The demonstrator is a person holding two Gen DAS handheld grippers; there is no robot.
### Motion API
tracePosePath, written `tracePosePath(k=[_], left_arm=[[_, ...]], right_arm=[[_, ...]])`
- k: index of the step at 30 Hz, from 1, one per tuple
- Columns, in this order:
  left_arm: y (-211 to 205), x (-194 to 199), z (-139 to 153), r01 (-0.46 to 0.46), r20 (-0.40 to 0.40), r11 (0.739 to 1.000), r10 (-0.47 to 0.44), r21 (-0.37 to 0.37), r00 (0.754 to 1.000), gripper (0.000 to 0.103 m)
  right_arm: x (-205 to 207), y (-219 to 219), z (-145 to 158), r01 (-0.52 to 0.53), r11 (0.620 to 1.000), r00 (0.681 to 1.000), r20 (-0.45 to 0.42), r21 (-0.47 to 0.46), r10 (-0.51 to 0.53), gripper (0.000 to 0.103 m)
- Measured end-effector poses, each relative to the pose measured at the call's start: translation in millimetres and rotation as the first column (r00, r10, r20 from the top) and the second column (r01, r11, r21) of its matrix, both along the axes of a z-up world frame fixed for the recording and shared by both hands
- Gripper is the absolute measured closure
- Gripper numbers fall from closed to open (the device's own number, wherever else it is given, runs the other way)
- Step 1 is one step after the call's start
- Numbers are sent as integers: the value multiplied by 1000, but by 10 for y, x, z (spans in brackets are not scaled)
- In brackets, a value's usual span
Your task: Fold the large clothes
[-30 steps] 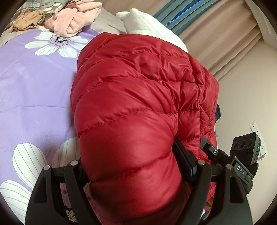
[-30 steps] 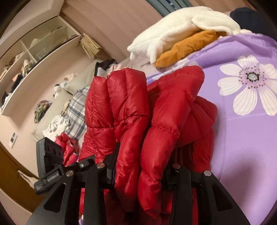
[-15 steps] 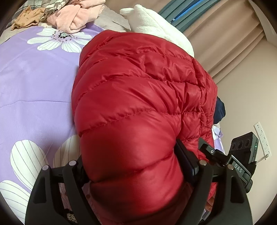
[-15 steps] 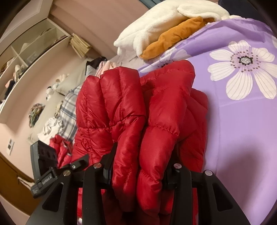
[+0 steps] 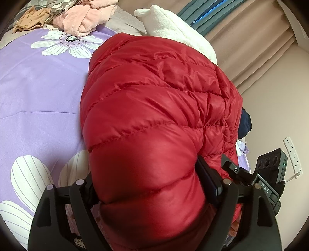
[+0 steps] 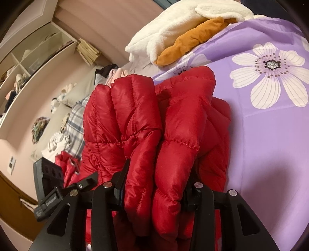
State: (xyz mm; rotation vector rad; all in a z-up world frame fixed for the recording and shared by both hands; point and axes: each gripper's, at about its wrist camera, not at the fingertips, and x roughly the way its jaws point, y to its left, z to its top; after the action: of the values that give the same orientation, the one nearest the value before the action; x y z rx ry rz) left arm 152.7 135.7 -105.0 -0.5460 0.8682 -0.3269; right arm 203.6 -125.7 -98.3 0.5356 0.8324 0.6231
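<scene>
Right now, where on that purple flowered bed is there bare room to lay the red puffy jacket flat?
The open purple bedspread left of the red jacket, below the pink clothes, is bare. Around the white fleece and orange garment at the far edge, it is crowded.

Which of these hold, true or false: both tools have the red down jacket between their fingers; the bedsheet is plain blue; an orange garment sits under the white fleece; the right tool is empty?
1. Both tools have the red down jacket between their fingers: true, for the left tool and the right tool.
2. The bedsheet is plain blue: false, it is purple with white flowers.
3. An orange garment sits under the white fleece: true.
4. The right tool is empty: false, its pads press on bunched jacket folds.
</scene>
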Motion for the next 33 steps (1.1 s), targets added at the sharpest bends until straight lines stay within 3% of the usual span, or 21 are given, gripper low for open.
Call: tracePosePath(k=[33], left_arm=[[-7,76,-97,-4,-22,1000,4,10,1000,15]], right_arm=[[50,-22,-77,2,1000,999,-41,11,-2,57]])
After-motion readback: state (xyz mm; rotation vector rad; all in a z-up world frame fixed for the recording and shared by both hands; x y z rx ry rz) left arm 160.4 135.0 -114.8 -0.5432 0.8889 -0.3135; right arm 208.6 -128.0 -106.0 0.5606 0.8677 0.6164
